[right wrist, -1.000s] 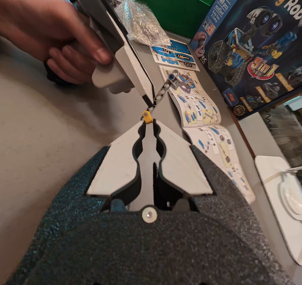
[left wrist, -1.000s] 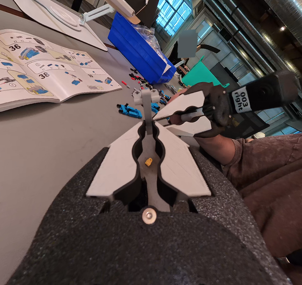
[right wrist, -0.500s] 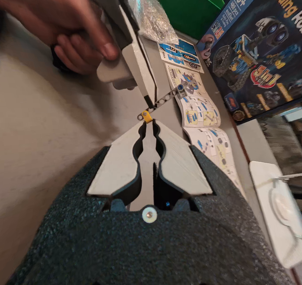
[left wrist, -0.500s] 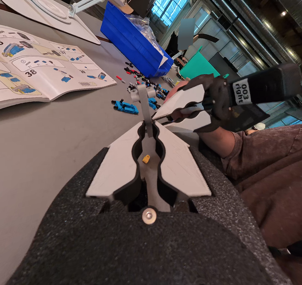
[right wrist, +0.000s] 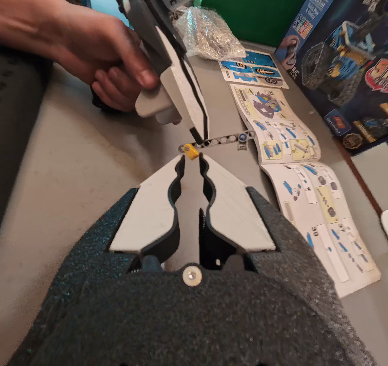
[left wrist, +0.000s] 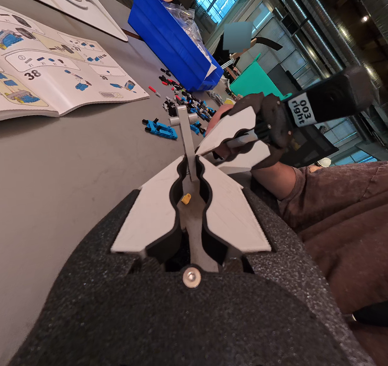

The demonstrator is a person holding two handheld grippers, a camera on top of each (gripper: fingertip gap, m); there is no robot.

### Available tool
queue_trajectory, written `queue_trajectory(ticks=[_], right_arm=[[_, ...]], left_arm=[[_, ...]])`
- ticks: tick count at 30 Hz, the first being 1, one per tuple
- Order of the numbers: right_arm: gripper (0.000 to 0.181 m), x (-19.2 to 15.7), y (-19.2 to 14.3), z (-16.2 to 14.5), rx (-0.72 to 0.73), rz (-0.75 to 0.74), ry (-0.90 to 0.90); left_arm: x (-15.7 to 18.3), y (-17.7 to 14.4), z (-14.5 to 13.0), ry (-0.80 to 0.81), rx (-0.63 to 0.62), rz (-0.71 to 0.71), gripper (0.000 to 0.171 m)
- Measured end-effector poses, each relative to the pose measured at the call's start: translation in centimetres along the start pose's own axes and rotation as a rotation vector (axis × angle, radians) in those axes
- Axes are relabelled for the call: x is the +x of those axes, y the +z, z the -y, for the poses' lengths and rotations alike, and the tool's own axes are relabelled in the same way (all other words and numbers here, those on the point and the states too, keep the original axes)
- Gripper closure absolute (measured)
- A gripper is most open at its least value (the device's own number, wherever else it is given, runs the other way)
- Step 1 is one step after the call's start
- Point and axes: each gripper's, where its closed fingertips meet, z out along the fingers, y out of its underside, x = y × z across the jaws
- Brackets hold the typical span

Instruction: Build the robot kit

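Since a second ago, right tongs (right wrist: 191,156) have let go of the yellow peg (right wrist: 190,151): fingers now slightly spread, tips just beside it, peg stuck in the beam (right wrist: 218,140) end hole. Beam has swung from steep to near level in the right view. Left tongs (left wrist: 190,157) pinch the grey beam (left wrist: 185,133) at mid length, pressed tight on it; same grip as before. Far end of beam carries a grey cross connector (left wrist: 183,119). Right tongs (left wrist: 198,152) tips sit just beside the left tips. Both are held above the grey table (left wrist: 73,167). Booklet (left wrist: 52,72), blue bin (left wrist: 174,45), loose blue and black parts (left wrist: 161,128) lie behind. Kit box (right wrist: 340,51), plastic bag (right wrist: 207,34) and sticker sheet (right wrist: 252,69) beyond.
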Motion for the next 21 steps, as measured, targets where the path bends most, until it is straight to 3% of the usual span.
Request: queue_trajectory(ticks=[3, 13, 21], right_arm=[[0.157, -0.5, -0.2, 0.4, 0.001, 0.003, -0.045], [0.163, -0.1, 0.0, -0.3, -0.098, -0.108, -0.194], [0.164, 0.1, 0.9, -1.3, -0.147, -0.086, -0.081]], left_arm=[[-0.2, 0.1, -0.2, -0.007, -0.016, 0.009, 0.165], [-0.6, 0.2, -0.4, -0.035, -0.030, 0.024, 0.165], [-0.6, 0.6, -0.7, -0.041, -0.047, 0.030, 0.165]])
